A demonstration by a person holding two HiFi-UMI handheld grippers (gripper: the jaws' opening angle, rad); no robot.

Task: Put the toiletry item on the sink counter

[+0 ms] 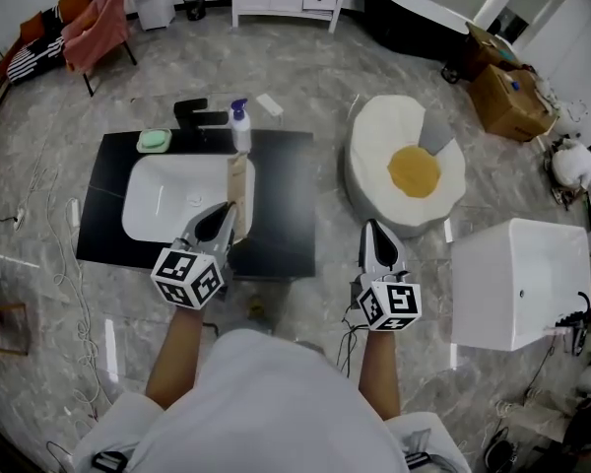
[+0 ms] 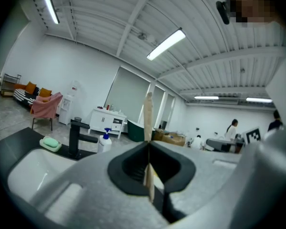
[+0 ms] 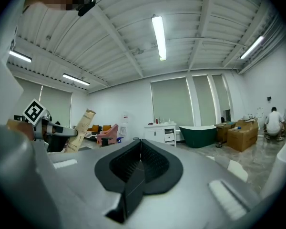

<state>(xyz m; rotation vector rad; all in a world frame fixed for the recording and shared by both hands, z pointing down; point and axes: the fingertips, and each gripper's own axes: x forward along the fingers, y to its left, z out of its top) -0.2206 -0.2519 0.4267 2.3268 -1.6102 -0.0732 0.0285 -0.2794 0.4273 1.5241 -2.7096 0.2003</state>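
**Hidden or unclear.** The slim brown paper packet (image 1: 237, 187) has its lower end buried between the jaws of the left gripper (image 1: 223, 217), which are clamped flat on it. In the left gripper view the packet (image 2: 148, 112) shows edge-on as a thin strip, so its face is hidden. In the right gripper view the packet (image 3: 80, 130) leans at centre left, and its print is too small to read whole. The left gripper's marker cube covers part of the near edge of the sink counter (image 1: 281, 227). The dark bathtub (image 1: 412, 10) is cut off at the top edge.

**Edges and open room.**
- In the head view the packet lies over the right rim of the white basin (image 1: 163, 197); its height above the rim cannot be told.
- Bare black counter lies right of the basin.
- The right gripper (image 1: 373, 231), jaws pressed together on nothing, is over the floor right of the counter.

**Surroundings.**
- Back of the counter: green soap dish (image 1: 154, 140), black faucet (image 1: 199, 115), pump bottle (image 1: 240, 128).
- Centre right: egg-shaped cushion (image 1: 406, 170).
- Right edge: white tub (image 1: 517, 279).
- Upper right: cardboard boxes (image 1: 509, 97).
- Upper left: pink chair (image 1: 97, 23).
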